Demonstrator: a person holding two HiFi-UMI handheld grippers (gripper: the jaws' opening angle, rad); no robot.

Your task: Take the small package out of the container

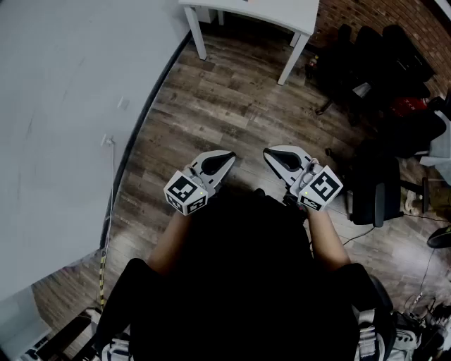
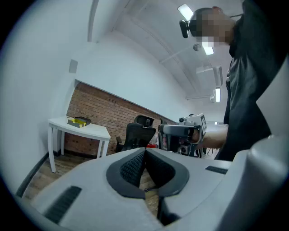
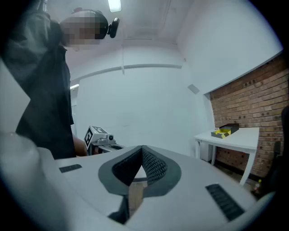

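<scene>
Standing on a wood-plank floor [image 1: 232,106], a person [image 1: 239,282] holds both tools close in front of the torso, roughly level and side by side. Left gripper [image 1: 230,154]: clenched, ribbed pads meeting at the tips, nothing between them; its own view confirms this [image 2: 144,151]. Right gripper [image 1: 267,152]: likewise clenched on nothing, jaws pressed together in its own view [image 3: 142,149]. Each tool appears in the other's camera, marker cube toward the lens. White desk [image 1: 282,15] stands well apart from the person, against a brick wall [image 2: 108,113], with only its near edge and two legs in the head view. On the desk top [image 2: 90,130] sits the container [image 2: 77,120], a dark open tray, toward the end nearer the white wall [image 1: 63,106]. The small package [image 2: 81,122], yellow, lies inside it; the right gripper view shows the same tray [image 3: 230,128] and yellow package [image 3: 221,133] on the desk [image 3: 239,140]. Black office chairs [image 1: 373,56] cluster beside the desk's other end.
</scene>
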